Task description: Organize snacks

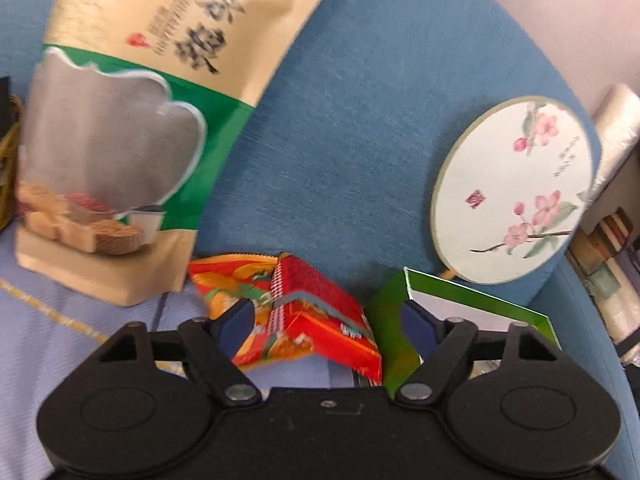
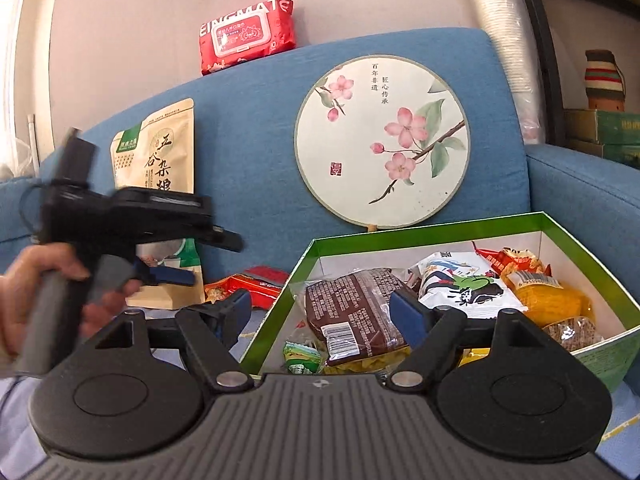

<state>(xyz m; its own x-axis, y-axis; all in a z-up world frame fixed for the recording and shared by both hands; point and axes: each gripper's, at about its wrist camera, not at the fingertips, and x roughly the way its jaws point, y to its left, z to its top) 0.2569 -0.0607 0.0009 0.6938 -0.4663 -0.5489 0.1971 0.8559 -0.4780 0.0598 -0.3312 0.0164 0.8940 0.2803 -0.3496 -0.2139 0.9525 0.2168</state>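
Snack packets crowd a green-rimmed box [image 2: 472, 224] on a blue sofa, where a person works with a hand-held tool in each hand. Nearest, the right tool [image 2: 320, 312] hangs released, its blue-padded fingers spread wide and gripping nothing; between and just beyond them lies a brown packet [image 2: 352, 312] at the box's near left corner. Beside it in the box sit a white packet with a green cartoon print [image 2: 464, 284], a yellow packet [image 2: 552, 300] and a red-and-gold one [image 2: 512, 258] by the far wall.

Left of the box, the left tool [image 1: 328, 320] is likewise wide open and empty. A red-and-orange snack packet [image 1: 304, 312] lies on the pale blue cover [image 1: 60, 340] of the seat, framed between its fingers; whether either pad touches it cannot be told. The box's near corner sits just right of that packet. The person's left hand [image 2: 44, 300] grips the tool's grey handle.

Further back, a tall beige-and-green pouch [image 2: 160, 160] stands upright against the sofa backrest [image 1: 360, 100], left of the loose packet. A round fan painted with pink blossoms [image 2: 382, 142] leans on the backrest behind the box. On top of the backrest rests a red pack of wet wipes [image 2: 246, 34], against the wall.
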